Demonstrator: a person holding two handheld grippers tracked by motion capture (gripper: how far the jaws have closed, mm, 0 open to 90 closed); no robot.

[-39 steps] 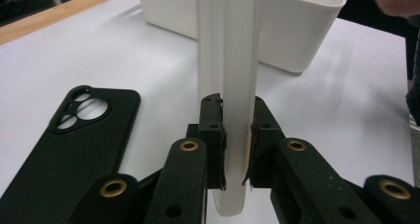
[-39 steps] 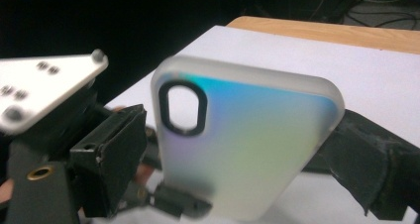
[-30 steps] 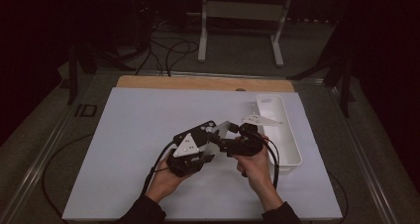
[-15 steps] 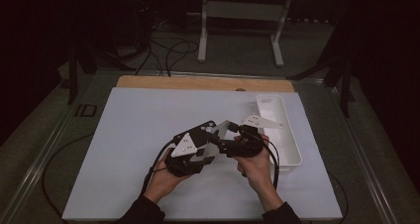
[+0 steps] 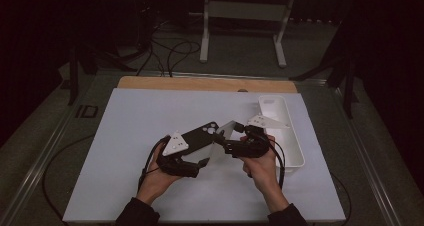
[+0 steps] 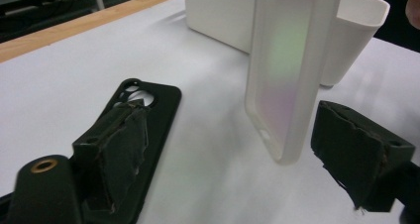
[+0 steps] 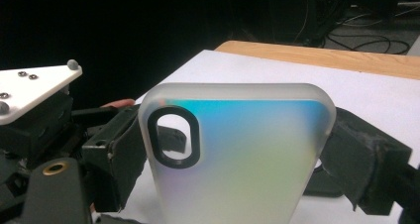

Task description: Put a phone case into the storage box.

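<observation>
— What are the right tongs point(image 7: 237, 149) holding?
— They're gripping the iridescent phone case point(image 7: 237, 159) upright above the worktop point(image 5: 125, 131).
— And the left tongs point(image 6: 237, 149)?
— They've just been opening, hanging wide and empty over the black phone case point(image 6: 158, 105).

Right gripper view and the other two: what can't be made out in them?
Right gripper view: the clear phone case is cut off by the bottom edge and hides where the right claw grips it.
Left gripper view: the left claw, its jaws just having been opening, covers the black phone case's near end.
High view: the white bin's inside is too small and dim to read.
</observation>
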